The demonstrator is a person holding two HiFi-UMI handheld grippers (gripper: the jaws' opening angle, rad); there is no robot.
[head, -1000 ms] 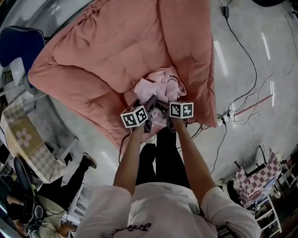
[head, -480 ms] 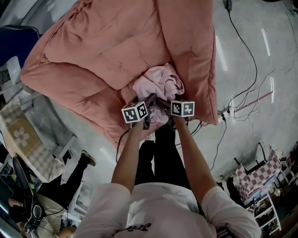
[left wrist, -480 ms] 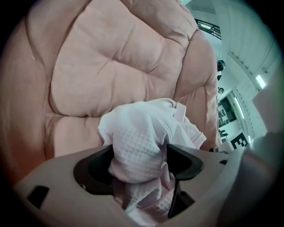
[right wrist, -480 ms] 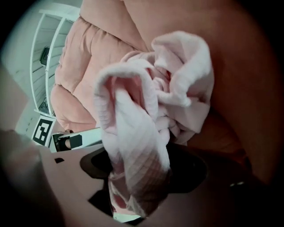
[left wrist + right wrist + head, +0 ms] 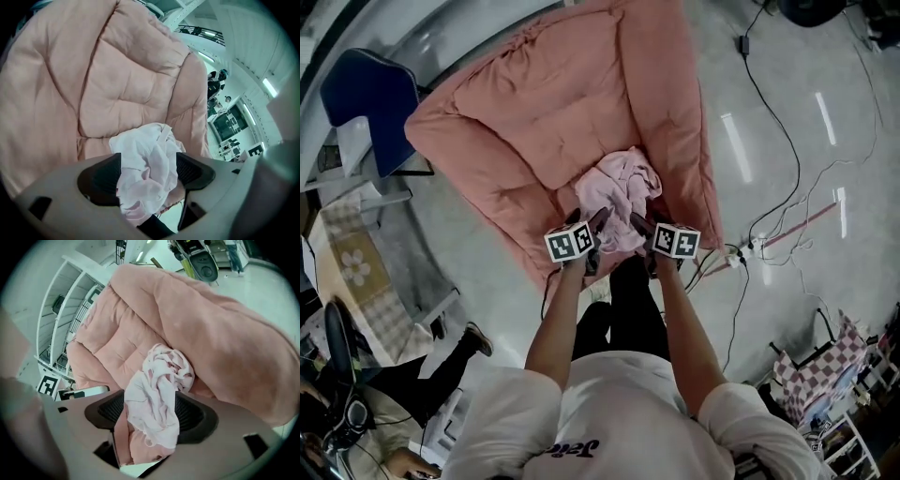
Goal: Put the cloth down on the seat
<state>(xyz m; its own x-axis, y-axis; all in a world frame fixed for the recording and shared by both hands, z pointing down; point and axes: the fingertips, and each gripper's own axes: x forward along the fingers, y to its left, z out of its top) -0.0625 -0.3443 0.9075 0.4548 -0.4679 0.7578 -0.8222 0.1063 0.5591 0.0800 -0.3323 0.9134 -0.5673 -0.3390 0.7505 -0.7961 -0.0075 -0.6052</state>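
A crumpled pale pink cloth (image 5: 622, 192) lies on the front of the seat of a big salmon-pink padded armchair (image 5: 534, 141) and droops over the seat's front edge. My left gripper (image 5: 598, 223) and right gripper (image 5: 639, 225) sit side by side just in front of it, both pointing at the chair. In the left gripper view the cloth (image 5: 147, 164) fills the gap between the wide-spread jaws of the gripper (image 5: 147, 171). The right gripper view shows the cloth (image 5: 157, 394) hanging between the equally wide jaws of that gripper (image 5: 150, 416). Both look open.
The armchair stands on a glossy grey floor (image 5: 787, 112). Black cables (image 5: 769, 112) run across the floor to the right, by a power strip (image 5: 741, 251). A blue chair (image 5: 370, 98) and a checked table (image 5: 352, 272) stand at the left. A seated person's leg (image 5: 455, 361) is at the lower left.
Both grippers have drawn back a little from the cloth and spread apart. The cloth now rests on the seat's front. The head camera has pulled back, showing more of the armchair.
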